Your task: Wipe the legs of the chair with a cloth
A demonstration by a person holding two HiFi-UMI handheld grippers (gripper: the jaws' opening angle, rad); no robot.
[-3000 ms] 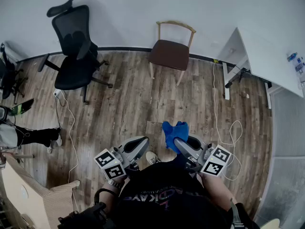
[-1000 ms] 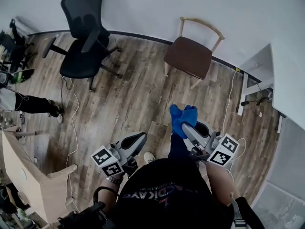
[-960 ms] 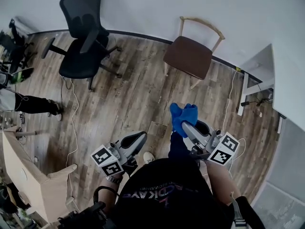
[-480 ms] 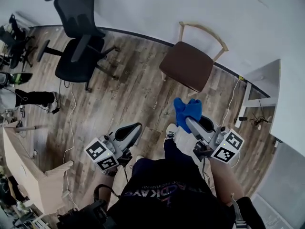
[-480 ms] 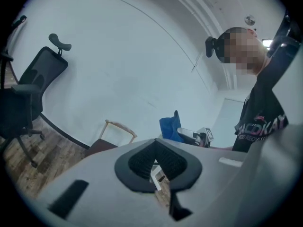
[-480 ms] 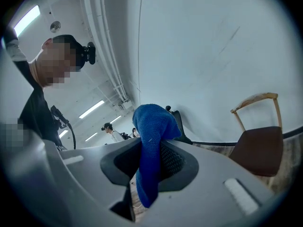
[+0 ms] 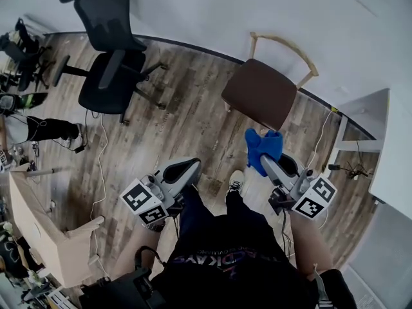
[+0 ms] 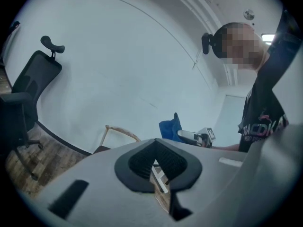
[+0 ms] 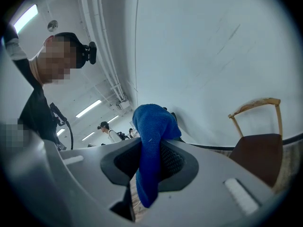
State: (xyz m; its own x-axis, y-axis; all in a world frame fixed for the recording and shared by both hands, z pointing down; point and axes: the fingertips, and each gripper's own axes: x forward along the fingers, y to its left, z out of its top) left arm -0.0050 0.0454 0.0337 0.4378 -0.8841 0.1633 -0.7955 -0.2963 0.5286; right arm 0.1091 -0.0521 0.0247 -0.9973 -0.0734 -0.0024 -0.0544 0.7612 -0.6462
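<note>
approach step. right gripper [image 7: 266, 162] fingers clenched on blue cloth [image 7: 262, 145], held just short of the wooden chair [image 7: 261, 95]. left gripper [image 7: 192, 167] fingers closed, empty. next: crouch, bring cloth down to a leg; none wiped yet, i judge.

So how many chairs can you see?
2. The black office chair stands far left by the wall; the wooden chair with a brown seat stands beyond the blue cloth. A dark shape at the left edge may be another.
</note>
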